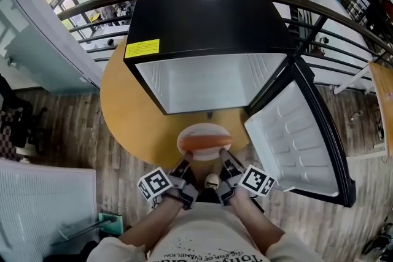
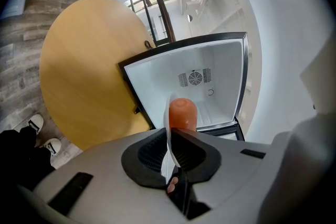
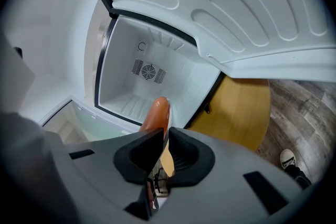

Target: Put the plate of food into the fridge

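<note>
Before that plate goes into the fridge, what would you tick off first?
1. The fridge has its door open: ok, swung wide to the right.
2. Room inside: ok, both gripper views show a bare white compartment.
3. The left gripper grips the plate: ok, jaws clamped on its rim.
4. The right gripper grips it: ok, clamped on the rim too.
5. The food sits on the plate: ok.
6. Plate held level: cannot tell from these angles.
</note>
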Action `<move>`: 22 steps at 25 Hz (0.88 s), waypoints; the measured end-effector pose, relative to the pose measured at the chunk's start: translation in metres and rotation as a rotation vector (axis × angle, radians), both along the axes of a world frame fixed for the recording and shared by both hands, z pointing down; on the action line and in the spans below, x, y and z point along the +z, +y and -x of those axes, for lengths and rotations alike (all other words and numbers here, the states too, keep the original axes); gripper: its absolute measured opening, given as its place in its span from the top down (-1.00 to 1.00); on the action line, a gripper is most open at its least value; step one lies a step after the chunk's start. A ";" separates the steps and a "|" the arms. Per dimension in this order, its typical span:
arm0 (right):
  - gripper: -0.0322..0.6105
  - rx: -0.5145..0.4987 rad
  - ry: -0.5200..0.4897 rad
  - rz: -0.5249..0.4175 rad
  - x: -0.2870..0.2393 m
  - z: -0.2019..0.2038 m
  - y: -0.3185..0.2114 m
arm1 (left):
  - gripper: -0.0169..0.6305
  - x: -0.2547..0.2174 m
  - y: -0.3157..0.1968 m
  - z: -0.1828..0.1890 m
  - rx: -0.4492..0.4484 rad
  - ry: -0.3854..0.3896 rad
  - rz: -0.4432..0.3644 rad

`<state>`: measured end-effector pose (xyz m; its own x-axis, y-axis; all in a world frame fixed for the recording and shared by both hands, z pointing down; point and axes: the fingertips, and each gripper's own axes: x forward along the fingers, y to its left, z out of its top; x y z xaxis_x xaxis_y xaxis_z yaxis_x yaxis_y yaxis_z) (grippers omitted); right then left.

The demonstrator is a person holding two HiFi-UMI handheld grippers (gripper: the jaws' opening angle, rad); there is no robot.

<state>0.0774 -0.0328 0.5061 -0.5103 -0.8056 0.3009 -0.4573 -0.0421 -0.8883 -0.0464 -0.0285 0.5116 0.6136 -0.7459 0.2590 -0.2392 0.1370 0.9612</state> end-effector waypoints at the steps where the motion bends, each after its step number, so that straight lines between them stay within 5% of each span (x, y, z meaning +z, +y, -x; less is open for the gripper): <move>1: 0.74 0.004 0.000 0.002 0.001 0.000 -0.003 | 0.82 0.000 -0.003 0.000 0.002 0.000 0.000; 22: 0.74 0.052 0.022 0.012 0.025 -0.006 -0.078 | 0.82 0.025 -0.083 -0.005 0.015 0.007 0.016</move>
